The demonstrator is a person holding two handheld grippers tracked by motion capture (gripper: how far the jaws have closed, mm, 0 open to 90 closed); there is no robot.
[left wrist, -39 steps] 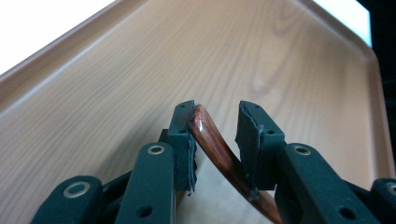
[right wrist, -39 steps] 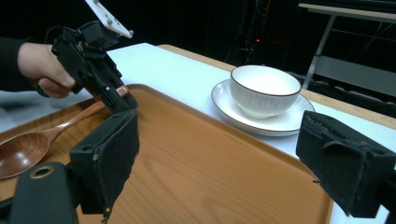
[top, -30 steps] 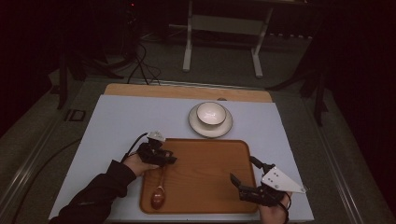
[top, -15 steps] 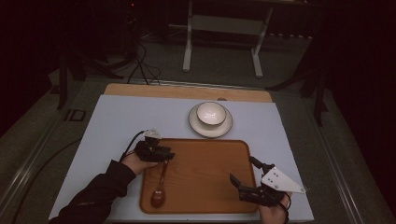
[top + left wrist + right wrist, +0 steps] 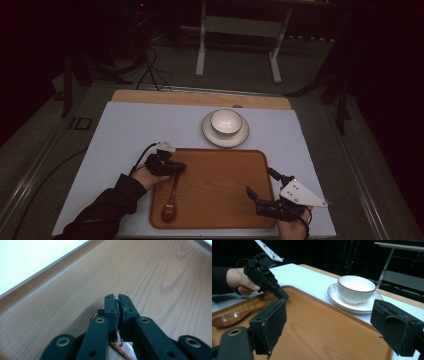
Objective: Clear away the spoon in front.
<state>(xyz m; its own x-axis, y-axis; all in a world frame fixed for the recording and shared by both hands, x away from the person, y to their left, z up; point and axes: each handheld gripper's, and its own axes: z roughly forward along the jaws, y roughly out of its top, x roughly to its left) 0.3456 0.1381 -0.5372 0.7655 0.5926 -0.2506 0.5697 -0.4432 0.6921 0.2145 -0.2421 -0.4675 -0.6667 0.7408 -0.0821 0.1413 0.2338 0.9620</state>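
Spoon (image 5: 170, 205) on tray (image 5: 225, 200), bowl end near me, handle tip pinched in my left gripper (image 5: 175, 167), jaws clamped together on it, seemingly for lifting; my right gripper (image 5: 261, 186), jaws wide apart, idles by the tray's near right corner; cup (image 5: 226, 121) on saucer (image 5: 209, 135) beyond.

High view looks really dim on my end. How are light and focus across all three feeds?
High view: dark room, only the table lit, tray and bowl clear. Left gripper view: bright, the near fingers soft, tray grain sharp. Right gripper view: black background, the close fingers blurred, bowl and spoon readable.
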